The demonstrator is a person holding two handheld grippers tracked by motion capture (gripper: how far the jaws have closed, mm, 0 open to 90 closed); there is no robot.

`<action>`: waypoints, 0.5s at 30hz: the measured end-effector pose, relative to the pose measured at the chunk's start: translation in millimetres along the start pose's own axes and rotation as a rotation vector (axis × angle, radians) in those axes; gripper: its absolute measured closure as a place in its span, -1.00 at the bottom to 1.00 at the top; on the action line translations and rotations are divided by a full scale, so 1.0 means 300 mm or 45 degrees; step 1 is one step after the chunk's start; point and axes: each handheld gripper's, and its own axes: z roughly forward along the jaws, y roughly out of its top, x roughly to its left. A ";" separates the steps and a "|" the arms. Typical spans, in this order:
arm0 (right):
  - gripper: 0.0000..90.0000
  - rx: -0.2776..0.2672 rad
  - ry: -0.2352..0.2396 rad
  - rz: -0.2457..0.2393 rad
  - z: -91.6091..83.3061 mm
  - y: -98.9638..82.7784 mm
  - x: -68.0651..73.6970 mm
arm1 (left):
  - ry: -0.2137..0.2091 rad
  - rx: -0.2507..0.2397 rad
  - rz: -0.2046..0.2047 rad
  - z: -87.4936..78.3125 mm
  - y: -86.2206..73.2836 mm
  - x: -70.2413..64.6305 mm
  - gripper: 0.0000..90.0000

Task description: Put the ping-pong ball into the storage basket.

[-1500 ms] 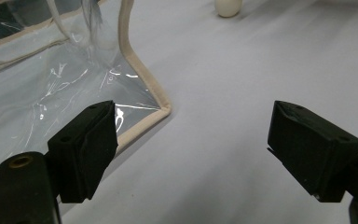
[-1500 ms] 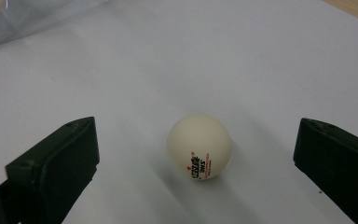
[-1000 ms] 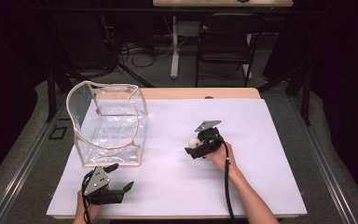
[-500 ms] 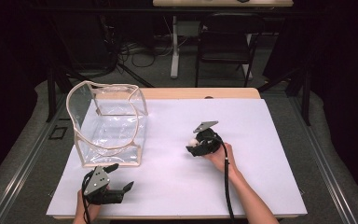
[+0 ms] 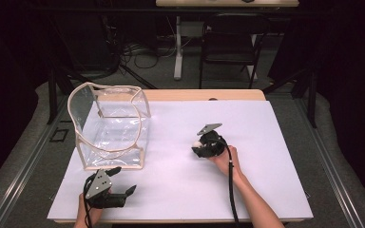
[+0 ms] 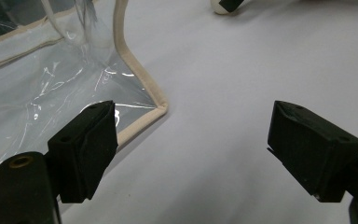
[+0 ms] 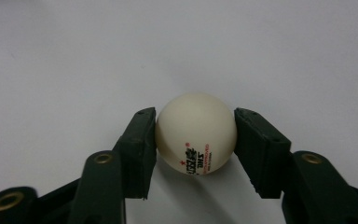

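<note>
A white ping-pong ball (image 7: 196, 133) with red and black print sits between the jaws of my right gripper (image 7: 196, 128), which is shut on it, low over the white sheet. In the high view that gripper (image 5: 198, 148) is right of the table's middle, the ball (image 5: 197, 143) showing at its tip. A clear plastic bag (image 5: 109, 128) with beige piping stands open at the left. My left gripper (image 5: 123, 180) rests near the front edge, just in front of the bag, open and holding nothing. In the left gripper view its jaws (image 6: 193, 119) stand wide apart beside the bag's corner (image 6: 161, 105).
A white sheet (image 5: 266, 142) covers the wooden table (image 5: 209, 95). A black folding chair (image 5: 228, 42) and cables lie on the floor beyond the far edge. Open sheet lies between the bag and my right gripper.
</note>
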 end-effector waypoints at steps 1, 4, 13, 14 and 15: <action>0.11 -0.003 0.003 -0.001 0.000 0.000 0.000 | 0.000 0.000 -0.001 0.001 0.000 0.000 -0.64; 0.12 -0.002 0.002 -0.009 -0.001 0.001 0.000 | -0.001 0.001 0.000 0.001 0.000 0.000 -0.64; 0.12 -0.011 -0.022 -0.031 -0.023 0.011 0.009 | -0.003 0.001 0.002 0.001 0.000 -0.001 -0.64; 0.12 -0.013 -0.026 -0.034 -0.027 0.013 0.012 | -0.004 0.001 0.004 0.001 0.000 -0.001 -0.64; 0.12 -0.012 -0.025 -0.040 -0.030 0.015 0.012 | -0.003 0.000 0.004 0.001 0.000 -0.001 -0.64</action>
